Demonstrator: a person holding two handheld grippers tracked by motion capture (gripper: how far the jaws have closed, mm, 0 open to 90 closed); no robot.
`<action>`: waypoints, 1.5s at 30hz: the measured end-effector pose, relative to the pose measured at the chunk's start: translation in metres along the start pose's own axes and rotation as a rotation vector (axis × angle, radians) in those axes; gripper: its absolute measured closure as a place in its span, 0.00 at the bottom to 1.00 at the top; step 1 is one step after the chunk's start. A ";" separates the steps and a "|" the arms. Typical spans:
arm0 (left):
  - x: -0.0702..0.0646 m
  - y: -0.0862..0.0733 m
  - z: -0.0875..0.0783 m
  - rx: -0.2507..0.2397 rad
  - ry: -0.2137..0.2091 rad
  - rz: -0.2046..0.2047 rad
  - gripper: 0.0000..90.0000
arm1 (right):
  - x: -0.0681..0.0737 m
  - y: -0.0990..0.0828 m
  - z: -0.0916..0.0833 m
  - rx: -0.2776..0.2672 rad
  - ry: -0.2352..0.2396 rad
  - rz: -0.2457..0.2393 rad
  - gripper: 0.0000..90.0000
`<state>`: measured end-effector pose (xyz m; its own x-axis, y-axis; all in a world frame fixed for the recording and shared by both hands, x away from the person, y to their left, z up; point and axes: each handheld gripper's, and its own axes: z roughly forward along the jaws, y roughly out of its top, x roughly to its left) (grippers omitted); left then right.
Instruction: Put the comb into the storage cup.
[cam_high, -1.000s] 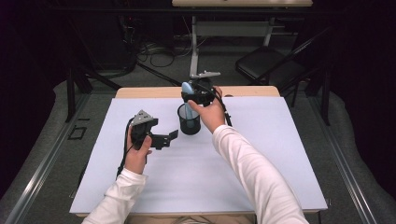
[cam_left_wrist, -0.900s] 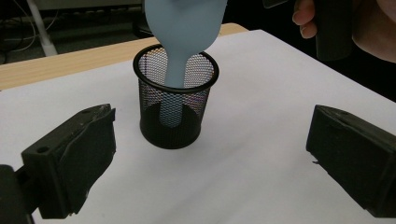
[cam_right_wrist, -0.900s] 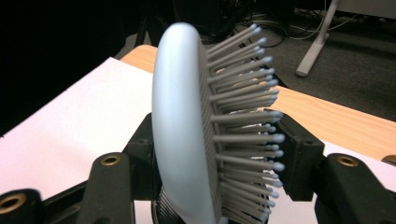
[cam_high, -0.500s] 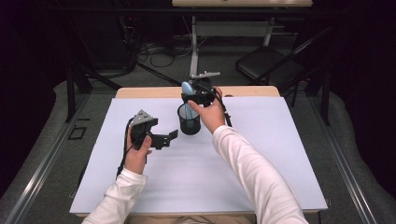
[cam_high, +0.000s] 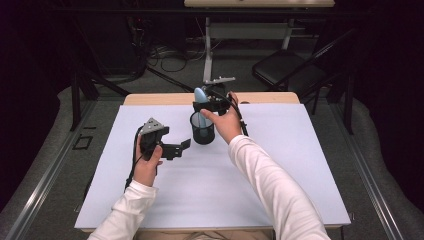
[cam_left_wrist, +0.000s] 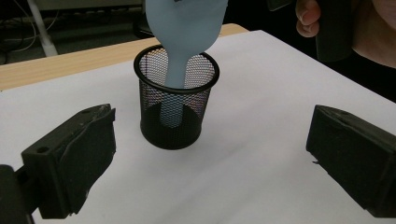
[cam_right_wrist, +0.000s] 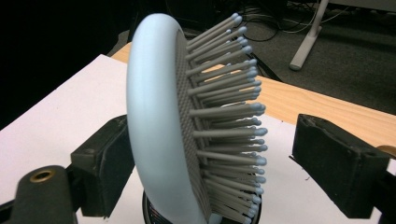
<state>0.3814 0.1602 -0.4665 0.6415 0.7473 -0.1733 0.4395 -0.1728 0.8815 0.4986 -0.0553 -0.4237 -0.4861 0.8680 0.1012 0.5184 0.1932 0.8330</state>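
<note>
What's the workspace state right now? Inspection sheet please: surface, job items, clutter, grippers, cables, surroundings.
Surface: white sheet over a wooden table.
Job's things: pale blue hairbrush standing handle-down in the black mesh cup, bristled head above the rim.
Clutter: nothing seen.
Grippers: right gripper has just been opening; the brush head is between the jaws, and the pad on the bristle side stands clear. Left gripper open, nothing between its jaws, aimed at the cup.
Cables: one trails from each gripper; more lie on the floor behind the table.
Surroundings: dark room, folding chair, a desk's legs behind.
</note>
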 end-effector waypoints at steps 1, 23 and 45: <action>0.000 0.000 0.000 0.000 0.000 0.000 0.02 | 0.000 0.000 0.000 -0.001 -0.003 -0.001 0.15; 0.002 0.001 -0.001 0.002 -0.011 -0.008 0.02 | 0.003 -0.004 -0.002 0.043 -0.017 -0.008 0.00; 0.009 0.003 -0.005 0.005 -0.022 -0.041 0.02 | -0.004 -0.013 -0.023 0.062 0.015 -0.021 0.00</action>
<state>0.3853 0.1698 -0.4632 0.6365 0.7397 -0.2187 0.4688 -0.1458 0.8712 0.4781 -0.0715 -0.4224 -0.5077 0.8565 0.0927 0.5501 0.2395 0.8000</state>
